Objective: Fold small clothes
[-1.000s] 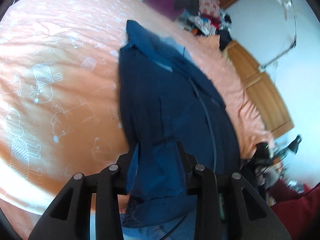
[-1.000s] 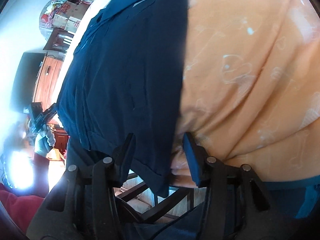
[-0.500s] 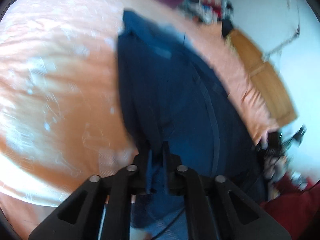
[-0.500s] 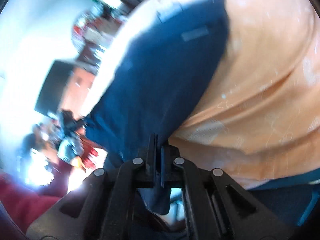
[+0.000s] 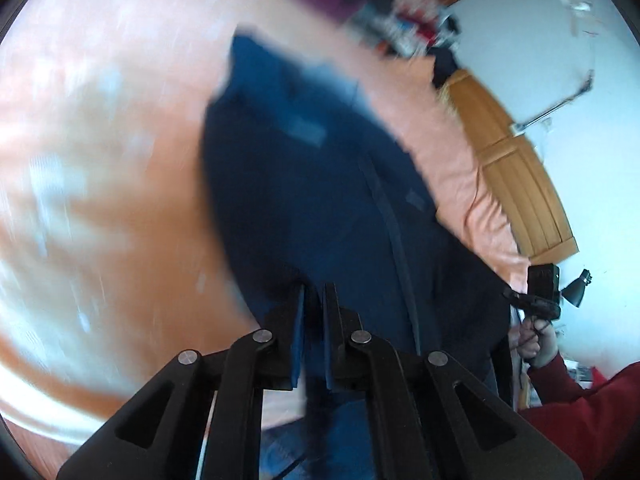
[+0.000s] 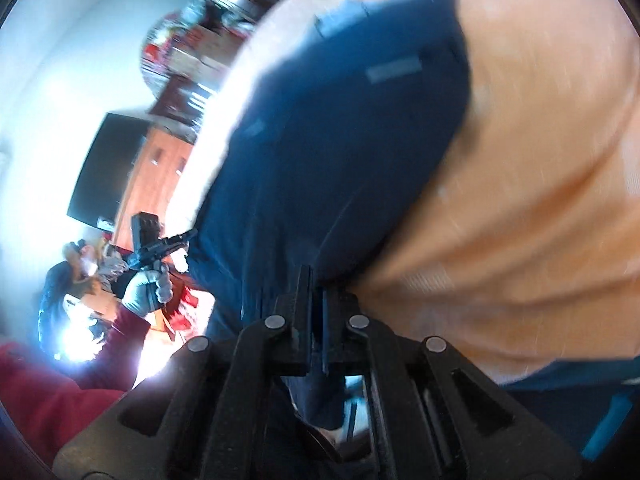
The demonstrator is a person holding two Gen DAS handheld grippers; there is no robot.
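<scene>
Pinching the near hem, the left gripper [image 5: 313,300] and right gripper [image 6: 316,286] are each being kept clamped on the navy garment [image 5: 320,200], which is being seen blurred, lying lengthwise toward twelve o'clock on the orange bedsheet [image 5: 100,160].

Bright daylight, heavy motion blur, fisheye-warped edges

garment [image 5: 328,200] navy | bedsheet [image 5: 100,160] orange, white prints | sleeve [image 5: 580,412] red
</scene>
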